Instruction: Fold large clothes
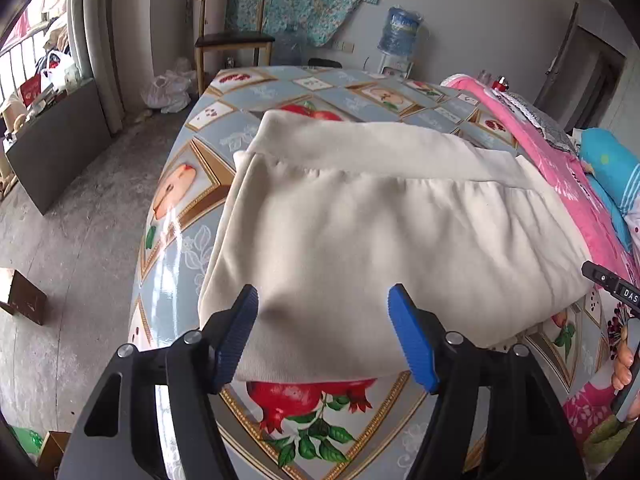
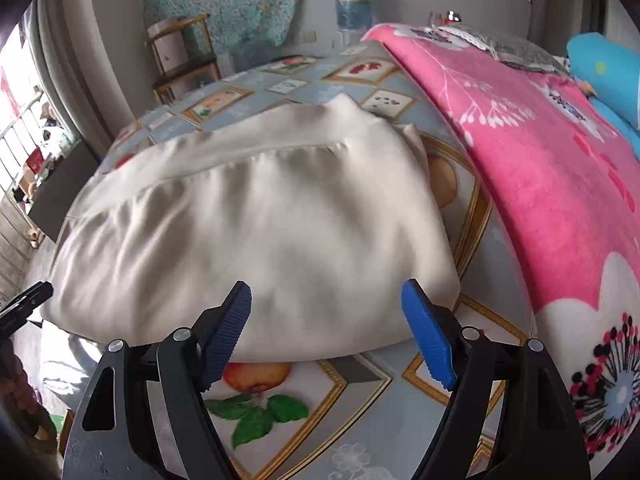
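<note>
A fruit-print tablecloth covers the table, with a pink blanket along its right edge, and 1 wooden chair and 1 water jug beyond its far end.

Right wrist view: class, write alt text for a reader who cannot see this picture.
A folded cream garment lies on a fruit-patterned tablecloth, with the right gripper open just in front of its near edge, holding nothing. A pink flowered blanket lies along the right side, and a wooden chair stands by the far wall.

The folded garment lies on the worktop, a blanket along its right; a chair and water jug stand behind.
</note>
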Demonstrator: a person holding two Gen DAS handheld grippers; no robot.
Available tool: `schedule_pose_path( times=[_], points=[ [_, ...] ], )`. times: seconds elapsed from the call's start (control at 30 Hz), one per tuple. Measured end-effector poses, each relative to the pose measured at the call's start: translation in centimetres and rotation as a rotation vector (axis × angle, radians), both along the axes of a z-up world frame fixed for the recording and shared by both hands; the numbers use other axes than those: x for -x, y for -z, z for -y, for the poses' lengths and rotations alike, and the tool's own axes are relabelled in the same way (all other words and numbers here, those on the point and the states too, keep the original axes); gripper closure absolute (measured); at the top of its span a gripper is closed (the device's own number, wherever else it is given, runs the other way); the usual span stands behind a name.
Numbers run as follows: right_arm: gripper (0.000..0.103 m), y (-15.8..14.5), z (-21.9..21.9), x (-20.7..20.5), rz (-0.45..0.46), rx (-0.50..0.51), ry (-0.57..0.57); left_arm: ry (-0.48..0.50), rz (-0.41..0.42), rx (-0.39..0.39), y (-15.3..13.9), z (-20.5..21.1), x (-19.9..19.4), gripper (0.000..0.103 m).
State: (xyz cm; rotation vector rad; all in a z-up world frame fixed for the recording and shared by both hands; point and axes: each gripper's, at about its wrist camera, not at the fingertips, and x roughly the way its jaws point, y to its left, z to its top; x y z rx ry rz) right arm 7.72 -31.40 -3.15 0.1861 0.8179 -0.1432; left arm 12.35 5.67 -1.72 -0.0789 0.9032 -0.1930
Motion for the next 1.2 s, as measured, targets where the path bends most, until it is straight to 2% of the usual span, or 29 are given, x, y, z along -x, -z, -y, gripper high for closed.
schedule_pose_path(
  times=[0.07,0.23,0.3,0.47,0.57,0.73,0.77,0.87,1.07,1.2],
  points=[
    [0.018,-0.7,-1.1,1.5,0.041,0.005,-0.007,0.010,0.031,-0.017,-1.0,0.5,1.7,0.032],
    [0.008,-1.6,-4.1,5.3,0.113,-0.050,-0.042,0.037,0.104,0.003,-3.5,1.9,5.9,0.018],
    [0.008,-1.7,-5.2,6.3,0.129,-0.063,-0.056,0.051,0.131,0.011,-4.2,2.7,7.3,0.006],
    [0.007,-1.8,-7.6,8.1,0.133,-0.011,-0.068,0.064,0.169,0.022,-4.9,4.6,9.6,0.005],
    [0.007,-2.2,-8.4,8.8,0.145,0.058,-0.049,0.045,0.181,0.043,-5.3,5.0,9.9,0.005],
    [0.007,-2.8,-9.5,9.7,0.171,0.180,-0.028,-0.047,0.219,-0.083,-6.0,6.4,10.1,0.005],
    [0.007,-2.9,-9.6,9.8,0.174,0.190,-0.023,-0.068,0.218,-0.116,-6.1,6.8,10.0,0.005],
    [0.007,-3.0,-9.6,10.3,0.189,0.210,-0.010,-0.101,0.196,-0.142,-5.9,7.4,9.7,0.005],
    [0.007,-2.5,-9.6,10.1,0.126,0.226,-0.020,-0.100,0.069,-0.202,-4.2,8.5,8.5,0.005],
    [0.007,-1.9,-9.1,9.5,0.075,0.170,-0.026,-0.122,0.004,-0.181,-3.3,8.7,8.3,0.005]
  ],
)
